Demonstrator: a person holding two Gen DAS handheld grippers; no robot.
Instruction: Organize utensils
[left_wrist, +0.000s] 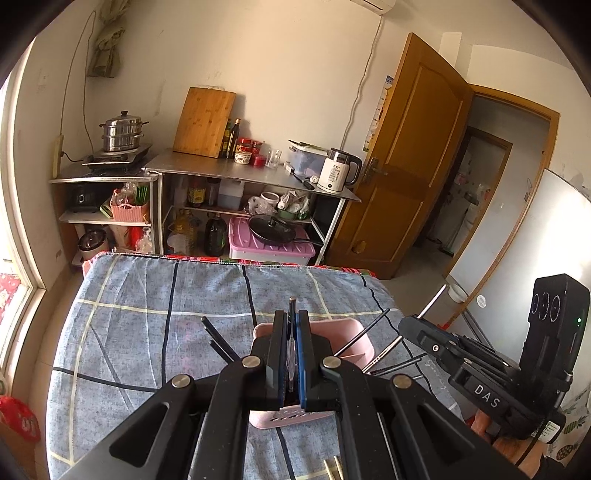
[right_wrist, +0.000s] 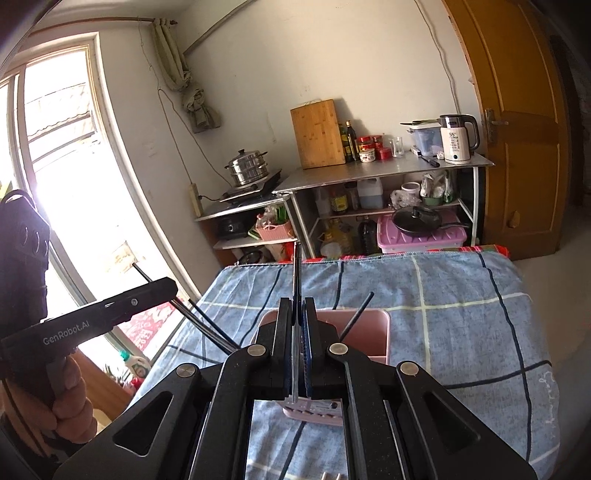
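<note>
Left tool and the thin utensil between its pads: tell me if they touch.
Touching. The left wrist view shows the left tool shut on the thin dark utensil, whose tip pokes out above the pads.

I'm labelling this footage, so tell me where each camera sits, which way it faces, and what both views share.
Left wrist: on the left gripper, looking down its shut fingers, clamped on a chopstick, over the pink utensil holder toward the kitchen shelves; the right gripper shows at right.
Right wrist: on the right gripper, clamped on a chopstick; the left gripper and a hand show at left.
Shared: holder, checked tablecloth, shelves, kettle, door.
</note>
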